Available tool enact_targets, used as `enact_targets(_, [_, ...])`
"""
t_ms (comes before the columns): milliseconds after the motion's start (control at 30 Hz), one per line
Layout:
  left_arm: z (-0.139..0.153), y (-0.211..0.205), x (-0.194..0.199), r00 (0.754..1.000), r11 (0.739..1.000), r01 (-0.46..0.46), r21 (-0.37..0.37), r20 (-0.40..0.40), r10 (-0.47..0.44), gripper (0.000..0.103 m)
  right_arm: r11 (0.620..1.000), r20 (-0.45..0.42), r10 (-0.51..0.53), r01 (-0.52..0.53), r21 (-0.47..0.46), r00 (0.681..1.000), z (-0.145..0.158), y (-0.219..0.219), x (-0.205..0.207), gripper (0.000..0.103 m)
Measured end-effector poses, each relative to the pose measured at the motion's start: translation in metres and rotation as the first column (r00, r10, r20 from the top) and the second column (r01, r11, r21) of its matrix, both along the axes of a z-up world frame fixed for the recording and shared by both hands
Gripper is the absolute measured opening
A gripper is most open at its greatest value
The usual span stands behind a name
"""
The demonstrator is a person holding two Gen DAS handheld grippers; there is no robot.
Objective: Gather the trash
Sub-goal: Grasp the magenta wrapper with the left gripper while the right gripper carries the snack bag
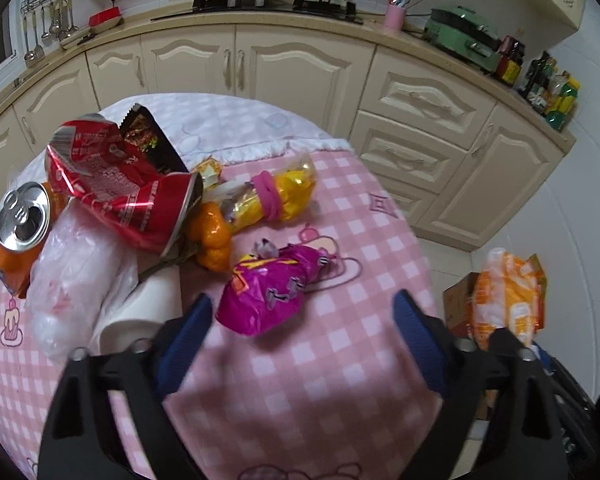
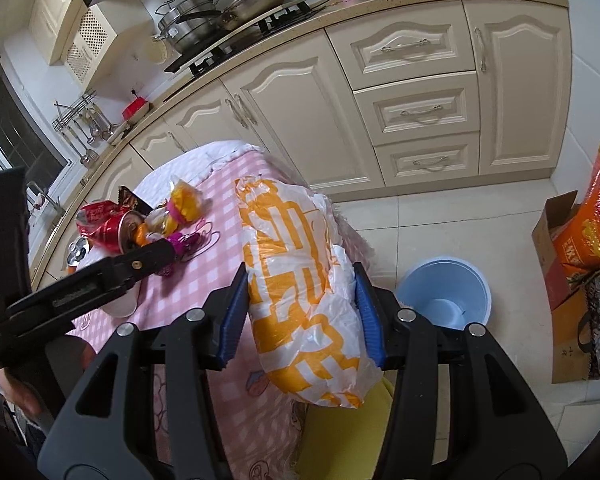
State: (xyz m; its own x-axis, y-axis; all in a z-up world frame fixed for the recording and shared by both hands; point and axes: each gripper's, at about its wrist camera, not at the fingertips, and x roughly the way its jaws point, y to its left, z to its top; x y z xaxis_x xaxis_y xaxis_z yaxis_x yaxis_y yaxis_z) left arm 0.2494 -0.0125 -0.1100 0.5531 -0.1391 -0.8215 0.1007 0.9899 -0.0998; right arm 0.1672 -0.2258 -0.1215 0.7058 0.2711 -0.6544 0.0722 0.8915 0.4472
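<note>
The right gripper (image 2: pixel 302 312) clamps an orange-and-white bag (image 2: pixel 300 292), long axis pointing forward between the jaws; the left gripper (image 1: pixel 300 340) gapes empty.

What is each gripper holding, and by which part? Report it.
The right gripper is shut on the orange-and-white plastic bag, its jaws squeezing the bag's two sides about mid-length. The left gripper is open and holds nothing.

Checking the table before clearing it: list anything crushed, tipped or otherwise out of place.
The red wrapper is crumpled and torn open. The orange can lies tipped against the pile. A tangerine sits among the trash, which looks odd. Nothing appears spilled on the tablecloth.
</note>
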Motion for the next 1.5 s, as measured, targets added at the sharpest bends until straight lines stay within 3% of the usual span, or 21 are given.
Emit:
enact_targets(133, [-0.019, 0.002, 0.015, 0.998, 0.999, -0.034, 0.039, -0.057, 0.036, 0.061, 1.0, -0.014, 0.0, 0.0, 0.002, 1.0, -0.004, -0.001, 0.006, 0.049])
enact_targets(200, [-0.019, 0.005, 0.015, 0.998, 0.996, -0.057, 0.068, -0.009, 0.058, 0.049, 1.0, -0.014, 0.002, -0.002, 0.006, 1.0, -0.005, -0.002, 0.006, 0.049])
enact_targets(300, [-0.019, 0.009, 0.015, 0.998, 0.997, -0.061, 0.037, -0.003, 0.061, 0.046, 1.0, -0.029, -0.002, 0.003, 0.014, 1.0, -0.009, -0.005, 0.006, 0.049])
enact_targets(833, [0.004, -0.022, -0.028, 0.993, 0.998, 0.028, 0.051, 0.111, -0.034, 0.044, 0.988, -0.079, -0.146, 0.149, 0.032, 0.986, -0.023, -0.044, -0.042, 0.049])
enact_targets(1033, [0.011, -0.063, -0.048, 0.985, 0.995, 0.096, 0.032, 0.144, -0.1, 0.044, 0.972, -0.07, -0.232, 0.234, 0.027, 0.97, -0.023, -0.072, -0.068, 0.049])
enact_targets(1300, [-0.006, -0.127, -0.073, 0.965, 0.967, 0.251, -0.048, 0.095, -0.246, 0.044, 0.926, -0.098, -0.375, 0.378, 0.011, 0.922, -0.035, -0.125, -0.105, 0.049])
enact_targets(1500, [-0.046, -0.183, -0.082, 0.939, 0.937, 0.345, -0.053, 0.008, -0.345, 0.044, 0.886, -0.126, -0.459, 0.464, 0.006, 0.879, -0.05, -0.161, -0.126, 0.049])
